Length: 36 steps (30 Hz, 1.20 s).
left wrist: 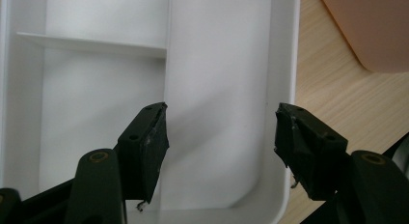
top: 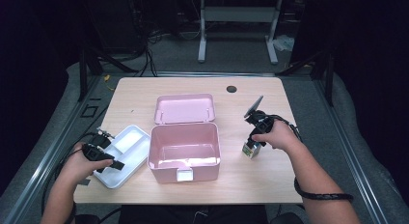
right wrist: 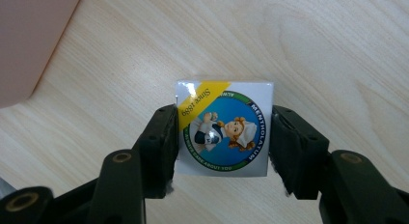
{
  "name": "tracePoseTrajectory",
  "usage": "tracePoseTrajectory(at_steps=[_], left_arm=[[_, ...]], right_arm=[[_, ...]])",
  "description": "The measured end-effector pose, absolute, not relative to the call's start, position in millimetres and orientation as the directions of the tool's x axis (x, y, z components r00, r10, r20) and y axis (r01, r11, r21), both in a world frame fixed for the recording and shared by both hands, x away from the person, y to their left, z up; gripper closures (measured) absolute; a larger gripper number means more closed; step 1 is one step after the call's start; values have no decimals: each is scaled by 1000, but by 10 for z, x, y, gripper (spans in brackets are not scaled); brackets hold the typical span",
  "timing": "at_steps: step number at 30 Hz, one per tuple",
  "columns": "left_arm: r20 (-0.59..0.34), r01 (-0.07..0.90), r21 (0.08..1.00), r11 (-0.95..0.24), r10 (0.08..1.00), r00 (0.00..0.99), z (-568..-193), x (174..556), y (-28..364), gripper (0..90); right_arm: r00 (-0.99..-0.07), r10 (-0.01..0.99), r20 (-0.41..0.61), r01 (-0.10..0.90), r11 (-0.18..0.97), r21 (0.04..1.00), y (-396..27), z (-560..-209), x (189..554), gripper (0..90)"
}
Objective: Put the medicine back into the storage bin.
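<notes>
A small white carton (right wrist: 223, 127) with a round blue Mentholatum picture on its top sits between the jaws of my right gripper (right wrist: 223, 137), and both pads press on its sides. In the high view this carton (top: 251, 149) is at the table surface to the right of the open pink box (top: 166, 173), under my right gripper (top: 252, 145). My left gripper (left wrist: 222, 132) is open above one compartment of a white divided tray (left wrist: 217, 64), with nothing between its pads. In the high view the left gripper (top: 117, 164) hangs over the tray (top: 128, 142), left of the pink box.
The pink box's lid (top: 184, 108) lies flat behind it. A dark round cable hole (top: 231, 89) sits near the table's far edge. A corner of the pink box (left wrist: 376, 26) is close to the tray's right rim, and its side (right wrist: 29, 35) lies left of the carton.
</notes>
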State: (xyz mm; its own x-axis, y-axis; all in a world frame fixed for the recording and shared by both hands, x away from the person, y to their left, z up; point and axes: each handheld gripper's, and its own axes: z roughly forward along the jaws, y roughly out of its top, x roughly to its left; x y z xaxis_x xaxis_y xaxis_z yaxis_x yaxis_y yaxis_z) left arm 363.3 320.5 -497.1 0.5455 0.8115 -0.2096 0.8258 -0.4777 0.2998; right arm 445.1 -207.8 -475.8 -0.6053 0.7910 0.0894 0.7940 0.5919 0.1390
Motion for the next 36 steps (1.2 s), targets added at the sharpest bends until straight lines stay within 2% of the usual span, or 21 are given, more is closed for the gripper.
tracePoseTrajectory(at_steps=[8, 24, 30, 36], left_arm=[[-213, 828, 296, -476, 812, 543, -4977, 3633, 3200, 364], [-216, 830, 294, -474, 813, 541, -4975, 3631, 3208, 364], [-217, 831, 292, -474, 813, 540, -4977, 3630, 3210, 364], [-219, 830, 293, -475, 811, 542, -4972, 3629, 3213, 364]], right_arm=[[-612, 786, 89, 789, 598, 141, -2068, -4672, 4435, 462], [-679, 734, 20, 729, 671, 132, -1858, -4338, 4343, 465], [-719, 693, 46, 692, 709, 134, -1716, -4139, 4304, 466], [-743, 668, 31, 665, 733, 142, -1614, -3988, 4286, 465]])
